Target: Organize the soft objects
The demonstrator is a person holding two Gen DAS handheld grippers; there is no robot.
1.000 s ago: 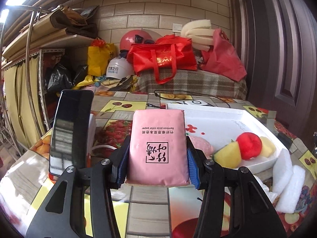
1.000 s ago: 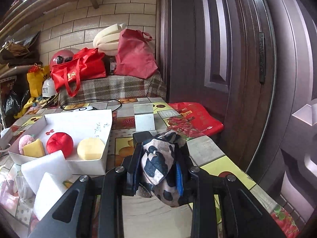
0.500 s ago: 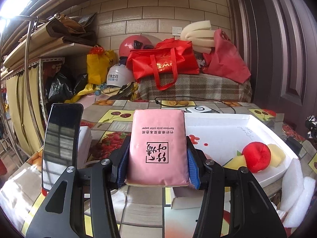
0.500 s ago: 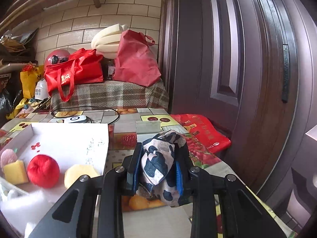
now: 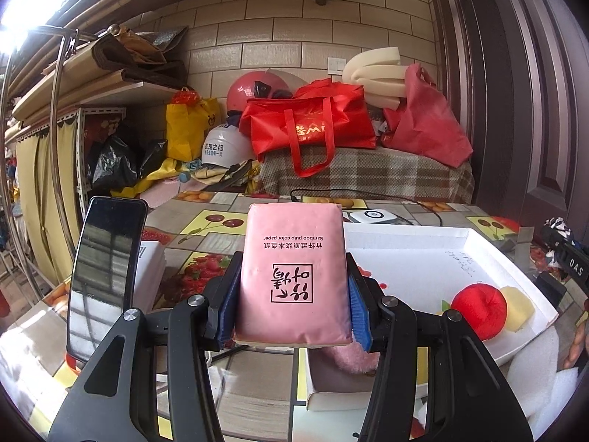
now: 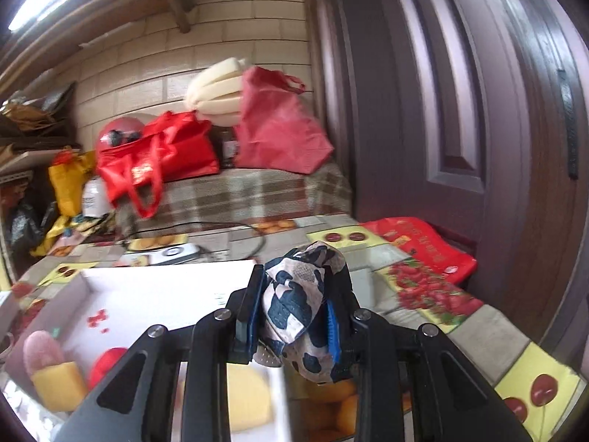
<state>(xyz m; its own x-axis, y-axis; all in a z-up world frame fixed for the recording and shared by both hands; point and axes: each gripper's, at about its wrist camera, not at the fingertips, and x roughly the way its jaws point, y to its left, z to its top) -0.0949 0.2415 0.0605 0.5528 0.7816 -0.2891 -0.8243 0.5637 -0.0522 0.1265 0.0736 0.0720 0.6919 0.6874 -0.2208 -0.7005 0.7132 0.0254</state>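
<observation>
The left hand-held gripper (image 5: 294, 294) pinches the pink tissue pack (image 5: 294, 276), long axis pointing away, with the white tray (image 5: 515, 276) just right; the right hand-held gripper (image 6: 294, 316), pinching the patterned cloth (image 6: 298, 305), hangs over the tray's near right edge.

1. Two grippers: the left gripper (image 5: 292, 302) and the right gripper (image 6: 294, 316).
2. One pink tissue pack (image 5: 293, 272).
3. One black-and-white cloth (image 6: 298, 309).
4. One white box (image 5: 434, 258).
5. One red ball (image 5: 478, 309) in the box.
6. Two yellow sponges (image 6: 59, 386) (image 6: 246, 397) in the box.
7. One pink fluffy thing (image 6: 40, 350) in the box.
8. One phone (image 5: 105, 280), standing upright.
9. Two helmets: one red (image 5: 254, 90), one white (image 5: 224, 147).
10. Two red bags (image 5: 309, 125) (image 5: 427, 125) on the far bench.
11. One yellow bag (image 5: 187, 129).
</observation>
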